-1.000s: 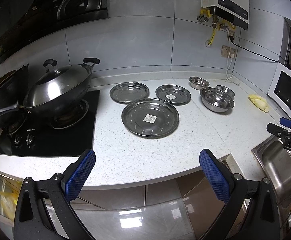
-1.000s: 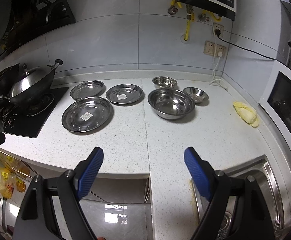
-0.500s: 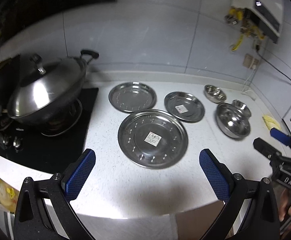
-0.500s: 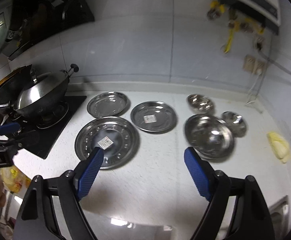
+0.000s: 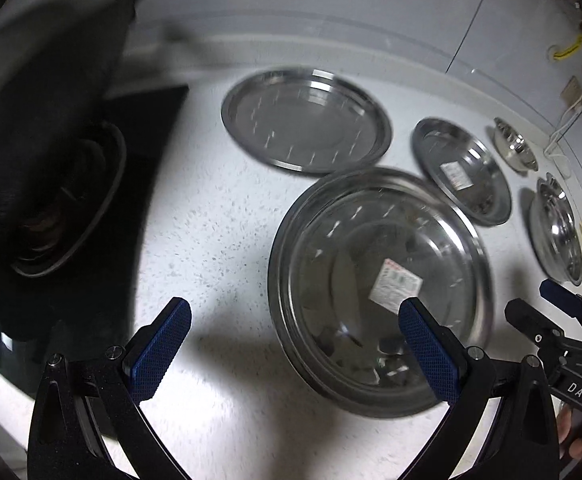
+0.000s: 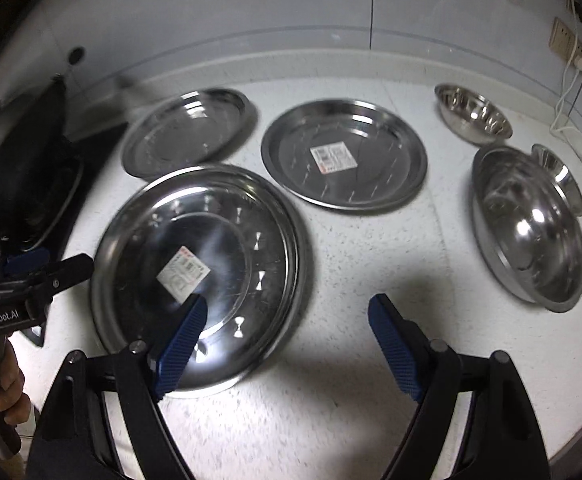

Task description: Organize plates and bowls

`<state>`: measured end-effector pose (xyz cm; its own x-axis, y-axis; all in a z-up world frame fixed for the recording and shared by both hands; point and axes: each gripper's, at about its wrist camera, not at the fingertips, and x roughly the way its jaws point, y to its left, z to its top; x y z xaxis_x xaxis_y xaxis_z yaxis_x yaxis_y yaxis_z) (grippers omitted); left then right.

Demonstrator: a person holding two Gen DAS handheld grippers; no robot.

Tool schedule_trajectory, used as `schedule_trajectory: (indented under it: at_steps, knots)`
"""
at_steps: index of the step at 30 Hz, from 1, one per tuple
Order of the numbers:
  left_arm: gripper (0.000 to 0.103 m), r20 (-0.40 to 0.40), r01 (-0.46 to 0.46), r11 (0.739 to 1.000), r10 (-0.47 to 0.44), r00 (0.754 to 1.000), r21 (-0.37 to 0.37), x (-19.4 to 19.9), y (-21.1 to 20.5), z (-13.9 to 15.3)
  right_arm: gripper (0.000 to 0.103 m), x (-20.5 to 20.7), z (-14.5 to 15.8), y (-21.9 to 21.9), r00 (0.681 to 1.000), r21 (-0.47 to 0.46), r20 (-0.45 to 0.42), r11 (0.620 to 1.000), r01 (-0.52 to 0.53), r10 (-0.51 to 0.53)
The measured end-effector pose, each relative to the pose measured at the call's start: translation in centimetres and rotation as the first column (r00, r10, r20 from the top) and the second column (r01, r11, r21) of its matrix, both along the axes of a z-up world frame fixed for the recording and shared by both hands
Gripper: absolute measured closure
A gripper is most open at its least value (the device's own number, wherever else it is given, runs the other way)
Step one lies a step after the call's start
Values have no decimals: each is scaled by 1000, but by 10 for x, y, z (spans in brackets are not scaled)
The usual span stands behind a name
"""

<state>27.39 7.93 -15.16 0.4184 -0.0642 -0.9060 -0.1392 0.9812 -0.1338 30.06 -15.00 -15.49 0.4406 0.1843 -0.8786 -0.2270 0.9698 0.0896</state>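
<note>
where wok (image 6: 7, 152) looms left, plates (image 6: 343, 156), bowls (image 6: 527, 224) w/ clear paths

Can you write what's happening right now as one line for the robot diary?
left gripper: open, empty | right gripper: open, empty | big plate: flat on counter, untouched | stacking: not started

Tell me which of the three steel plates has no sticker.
The far-left plate, next to the stove. The big front plate and the middle plate each carry a label.

White speckled counter (image 6: 343, 264) (stone-like) bears three plates (image 6: 199, 276), three bowls (image 6: 527, 228).
</note>
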Motion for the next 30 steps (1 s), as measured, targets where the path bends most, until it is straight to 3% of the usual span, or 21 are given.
schedule_trajectory:
  at_steps: [7,11,13,17,21,23,24,25,26,28,30]
  knots:
    - [1,-62,23,998,-27,998,-53,19,9,-28,21,18,-28,15,997,-37,-66,999,29,-32]
    - [1,-117,26,992,-41,992,-125,30,12,-41,22,25,-35,17,993,-11,-105,999,53,-54]
    - [2,-112,34,992,-47,993,-119,34,12,-39,24,26,-36,17,992,-2,-112,998,56,-56]
    - [2,-115,39,985,-59,992,-169,41,15,-36,57,27,-38,15,989,42,-141,998,48,-42]
    - [3,-121,32,965,-66,991,-262,46,24,-34,75,28,-40,15,990,31,-134,998,47,-42]
    - [15,-113,27,954,-64,992,-299,46,27,-31,90,29,-41,11,990,29,-132,998,57,-53]
    - [39,-107,36,948,-73,992,-315,46,29,-30,92,29,-40,9,990,32,-132,998,59,-55]
    - [54,-111,27,953,-63,992,-303,47,30,-30,92,29,-40,8,990,25,-126,998,65,-62]
    - [62,-113,5,955,-40,993,-298,45,35,-30,91,29,-40,6,990,22,-120,997,70,-67]
    - [90,-124,-31,944,-10,992,-327,43,47,-34,92,30,-39,2,990,23,-111,996,87,-84]
    - [98,-141,-64,926,12,990,-373,40,60,-40,93,31,-39,-4,990,53,-108,994,100,-94]
